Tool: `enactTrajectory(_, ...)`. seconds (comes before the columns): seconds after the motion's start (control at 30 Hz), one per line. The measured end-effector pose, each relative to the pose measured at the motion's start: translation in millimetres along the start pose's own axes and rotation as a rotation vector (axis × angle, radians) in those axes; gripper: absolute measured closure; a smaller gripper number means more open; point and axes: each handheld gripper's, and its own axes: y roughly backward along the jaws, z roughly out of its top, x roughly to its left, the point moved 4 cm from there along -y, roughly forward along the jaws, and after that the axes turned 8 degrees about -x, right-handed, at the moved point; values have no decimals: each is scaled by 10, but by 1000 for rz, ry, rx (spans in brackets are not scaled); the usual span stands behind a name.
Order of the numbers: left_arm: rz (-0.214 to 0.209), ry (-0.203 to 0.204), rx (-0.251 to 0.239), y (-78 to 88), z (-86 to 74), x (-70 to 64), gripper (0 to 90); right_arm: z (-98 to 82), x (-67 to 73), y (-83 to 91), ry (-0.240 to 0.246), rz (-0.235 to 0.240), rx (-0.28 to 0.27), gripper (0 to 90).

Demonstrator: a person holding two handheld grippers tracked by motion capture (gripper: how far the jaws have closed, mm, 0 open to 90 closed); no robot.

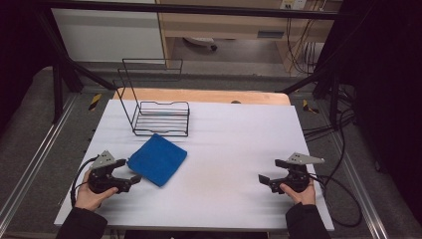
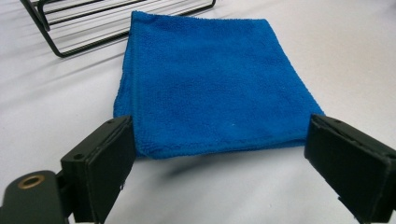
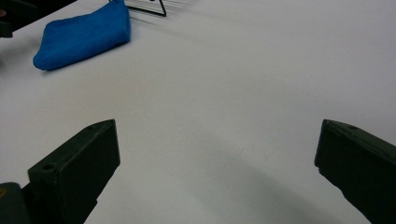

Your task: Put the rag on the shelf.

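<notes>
A folded blue cloth (image 1: 158,159) lies flat on the white table (image 1: 234,139), just in front of a black wire rack (image 1: 158,113). My left gripper (image 1: 128,172) is open at the cloth's near left corner, jaws level and pointing at it. In the left gripper view the cloth (image 2: 210,79) lies just beyond the wide-apart jaws, and nothing is between them. My right gripper (image 1: 269,171) is open at the table's right side, pointing left over bare table. Its view shows the cloth (image 3: 81,35) far off at the upper left.
The wire rack (image 2: 79,23) stands behind the cloth with a tall wire back. A wooden strip (image 1: 199,95) runs along the table's far edge. Black frame bars and cables (image 1: 338,129) flank the table. Wide bare table lies between the two grippers.
</notes>
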Motion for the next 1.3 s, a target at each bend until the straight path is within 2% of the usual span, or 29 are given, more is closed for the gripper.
enactTrajectory(0.4,3,-12,23,-71,71,-112,85,-7,7,-10,3,-4,16,8)
enactTrajectory(0.63,-5,-18,48,-170,103,-276,125,-15,29,-40,21,-10,34,8)
enactTrajectory(0.83,-31,-24,75,-270,121,-449,224,-25,45,-65,28,-14,49,8)
enactTrajectory(1.03,-50,-27,105,-354,114,-608,397,-29,50,-70,24,-12,51,9)
enactTrajectory(1.1,-74,-25,120,-384,104,-661,459,-31,52,-76,23,-10,53,9)
enactTrajectory(1.13,-78,-37,126,-398,101,-683,477,-32,51,-77,25,-8,53,9)
enactTrajectory(1.2,-64,-58,143,-426,86,-710,499,-32,52,-78,24,-9,53,9)
enactTrajectory(1.3,-56,-58,174,-470,40,-719,573,-32,53,-79,20,-8,53,9)
